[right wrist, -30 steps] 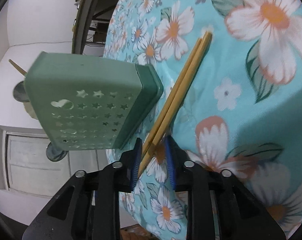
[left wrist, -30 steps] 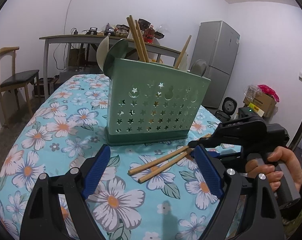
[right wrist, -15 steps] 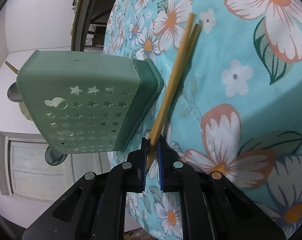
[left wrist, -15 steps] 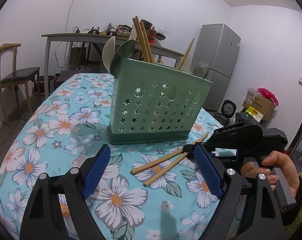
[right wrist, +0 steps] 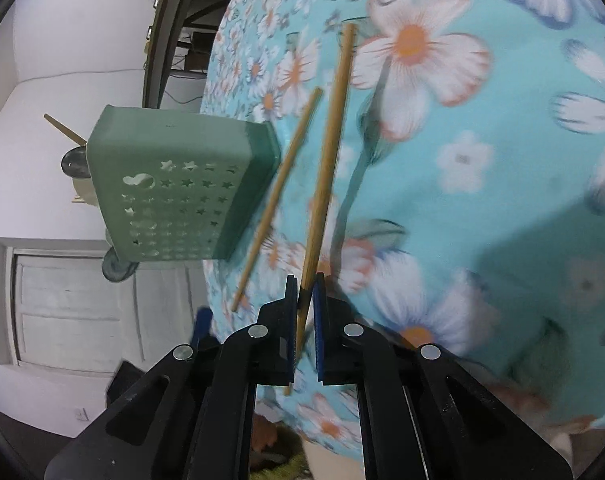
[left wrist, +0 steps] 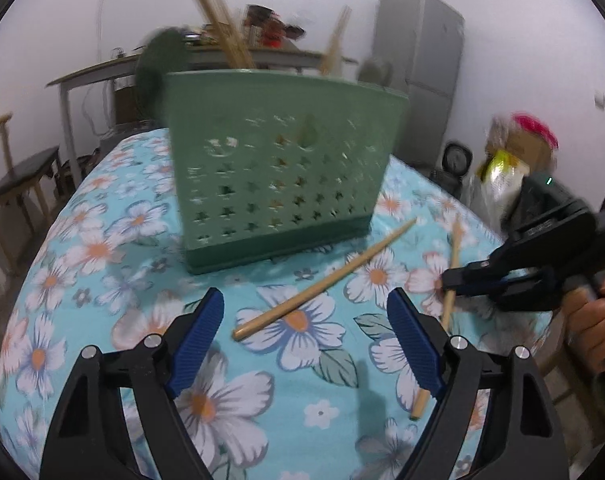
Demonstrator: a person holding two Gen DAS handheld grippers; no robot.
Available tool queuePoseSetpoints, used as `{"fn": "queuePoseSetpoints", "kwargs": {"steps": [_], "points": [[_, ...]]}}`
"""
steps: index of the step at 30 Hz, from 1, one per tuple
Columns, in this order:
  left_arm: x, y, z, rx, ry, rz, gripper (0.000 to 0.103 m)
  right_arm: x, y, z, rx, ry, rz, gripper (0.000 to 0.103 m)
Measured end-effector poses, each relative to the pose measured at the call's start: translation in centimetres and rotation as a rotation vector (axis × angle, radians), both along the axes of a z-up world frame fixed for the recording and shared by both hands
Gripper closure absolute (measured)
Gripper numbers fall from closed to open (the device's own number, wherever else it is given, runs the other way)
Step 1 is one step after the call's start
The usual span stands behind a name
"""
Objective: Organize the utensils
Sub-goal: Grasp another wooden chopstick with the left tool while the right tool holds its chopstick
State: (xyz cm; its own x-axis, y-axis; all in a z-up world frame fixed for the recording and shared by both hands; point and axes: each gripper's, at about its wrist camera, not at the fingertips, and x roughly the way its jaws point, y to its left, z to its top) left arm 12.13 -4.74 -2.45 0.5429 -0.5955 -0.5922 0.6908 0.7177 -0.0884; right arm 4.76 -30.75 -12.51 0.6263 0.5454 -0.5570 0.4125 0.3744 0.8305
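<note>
The green utensil holder (left wrist: 278,184) stands on the floral tabletop (left wrist: 102,248) and already carries part of the load: several wooden chopsticks (left wrist: 222,28) and what look like spoon or ladle heads rise above its rim, though blur keeps me from counting them or telling the compartments apart. Two chopsticks are not yet in it. One, the held chopstick (right wrist: 326,168), is pinched near one end between the closed jaws of the right gripper (right wrist: 304,300); in the right wrist view it runs forward from the fingers over the cloth, and in the left wrist view it slants steeply with its lower end near the tabletop's edge. Whether it has fully cleared the cloth I cannot tell. The other, the loose chopstick (left wrist: 322,280), lies flat on the tabletop just in front of the holder's base, apart from both grippers. The left gripper (left wrist: 306,340) hovers low over the cloth with its jaws spread wide and nothing between them, the loose chopstick's near end lying just ahead of the gap. By my judgement the task is well along but unfinished: the held chopstick has to be carried up and dropped into the holder, and the loose one then needs picking up and stowing.
</note>
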Motion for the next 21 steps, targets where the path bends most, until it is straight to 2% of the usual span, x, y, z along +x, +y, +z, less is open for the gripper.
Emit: {"fn": "queuePoseSetpoints", "kwargs": {"steps": [2,7,12,17,19,21], "points": [[0.2,-1.3,0.1,0.047,-0.025,-0.029,0.025,-0.5,-0.2,-0.3,0.008,0.0,-0.004,0.097],[0.4,-4.1,-0.1,0.164,-0.098,-0.1,0.04,-0.1,0.3,-0.6,0.021,-0.014,-0.011,0.097],[0.7,-6.2,-1.3,0.293,-0.101,-0.174,0.048,0.2,-0.1,-1.2,0.054,-0.029,-0.021,0.097],[1.3,-7.1,-2.2,0.326,-0.071,-0.19,0.069,0.3,-0.3,-1.5,0.072,-0.042,-0.019,0.097],[1.3,-7.3,-2.2,0.331,-0.069,-0.19,0.087,0.3,-0.4,-1.6,0.079,-0.047,-0.018,0.097],[1.3,-7.4,-2.1,0.332,-0.062,-0.19,0.088,0.4,-0.5,-1.7,0.085,-0.051,-0.017,0.097]]}}
